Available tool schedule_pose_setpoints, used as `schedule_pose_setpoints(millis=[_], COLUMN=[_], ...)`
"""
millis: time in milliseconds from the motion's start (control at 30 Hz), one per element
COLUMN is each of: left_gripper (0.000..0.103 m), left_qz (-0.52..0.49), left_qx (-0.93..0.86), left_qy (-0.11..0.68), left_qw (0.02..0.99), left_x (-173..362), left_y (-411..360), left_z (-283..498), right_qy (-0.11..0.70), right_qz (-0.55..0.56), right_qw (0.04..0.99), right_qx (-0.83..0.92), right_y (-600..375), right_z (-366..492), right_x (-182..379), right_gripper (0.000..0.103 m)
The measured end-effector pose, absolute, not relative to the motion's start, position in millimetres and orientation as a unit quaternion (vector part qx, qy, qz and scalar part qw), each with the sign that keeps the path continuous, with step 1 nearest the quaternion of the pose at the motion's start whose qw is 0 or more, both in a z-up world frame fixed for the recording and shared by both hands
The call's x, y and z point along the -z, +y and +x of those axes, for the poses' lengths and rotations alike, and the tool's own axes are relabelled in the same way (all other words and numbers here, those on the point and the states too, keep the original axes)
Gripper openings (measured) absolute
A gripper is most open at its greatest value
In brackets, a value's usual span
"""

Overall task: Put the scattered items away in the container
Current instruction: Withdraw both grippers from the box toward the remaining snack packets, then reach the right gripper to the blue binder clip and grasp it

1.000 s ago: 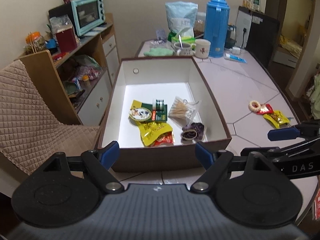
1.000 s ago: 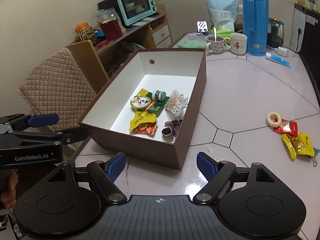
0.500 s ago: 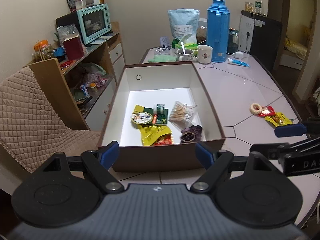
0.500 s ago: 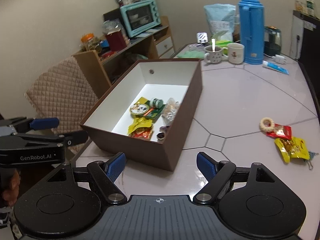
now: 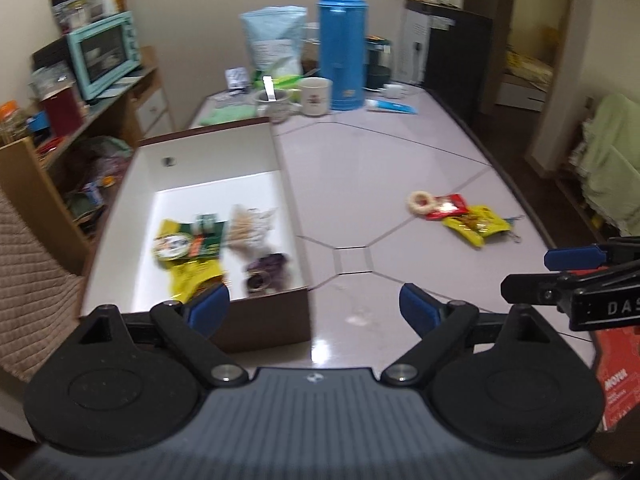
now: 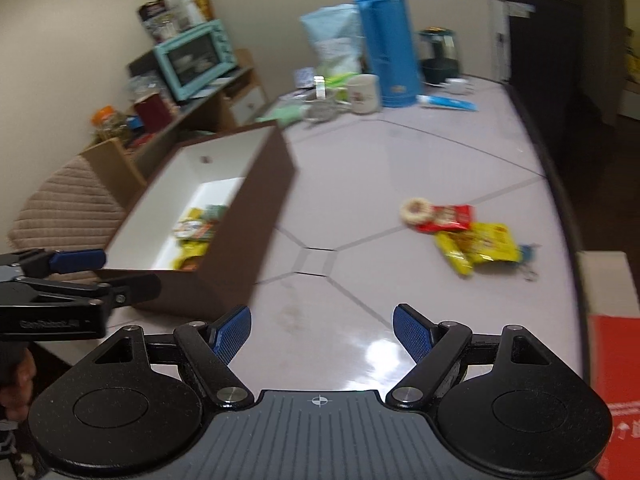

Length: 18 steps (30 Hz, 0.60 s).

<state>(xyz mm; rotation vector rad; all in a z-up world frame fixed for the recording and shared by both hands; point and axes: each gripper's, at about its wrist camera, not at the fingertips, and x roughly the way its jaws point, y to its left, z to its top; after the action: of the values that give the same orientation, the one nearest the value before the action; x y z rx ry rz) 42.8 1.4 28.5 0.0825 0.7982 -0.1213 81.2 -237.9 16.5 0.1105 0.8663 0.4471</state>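
A brown box with a white inside (image 5: pixel 216 160) (image 6: pixel 256 184) stands on the pale table and holds several small packets, cotton swabs and a purple thing. Out on the table lie a pale ring (image 5: pixel 421 201) (image 6: pixel 415 210), a red packet (image 5: pixel 450 208) (image 6: pixel 450 218) and a yellow packet (image 5: pixel 476 225) (image 6: pixel 478 246), touching one another. My left gripper (image 5: pixel 314 308) hangs over the box's near right corner, its jaws opening with nothing between them. My right gripper (image 6: pixel 322 330) stands open and empty over bare table, short of the packets.
At the table's far end stand a blue thermos (image 5: pixel 341 44) (image 6: pixel 386 36), two mugs (image 5: pixel 316 96), a pale blue bag (image 5: pixel 276 38) and a blue tube (image 5: pixel 390 106). A red carton (image 6: pixel 614 364) sits at the right edge. Shelves with a teal oven (image 5: pixel 104 52) are left.
Both grippers have swung to the right, away from the box; the loose packets now lie nearer the middle of both views. The left jaws stand wider apart.
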Motion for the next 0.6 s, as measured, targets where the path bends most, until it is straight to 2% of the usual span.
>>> schedule_pose_setpoints(millis=[600], left_gripper=[0.090], left_qz=[0.090], left_qx=[0.137], left_qy=[0.420], left_qw=[0.893], left_x=[-2.6], left_y=[-87.0], left_z=[85.2], right_qy=[0.461], right_qz=[0.073], right_qw=[0.878], right_qx=[-0.107], right_y=[-332.3], right_z=[93.4], right_x=[6.2], right_gripper=[0.081])
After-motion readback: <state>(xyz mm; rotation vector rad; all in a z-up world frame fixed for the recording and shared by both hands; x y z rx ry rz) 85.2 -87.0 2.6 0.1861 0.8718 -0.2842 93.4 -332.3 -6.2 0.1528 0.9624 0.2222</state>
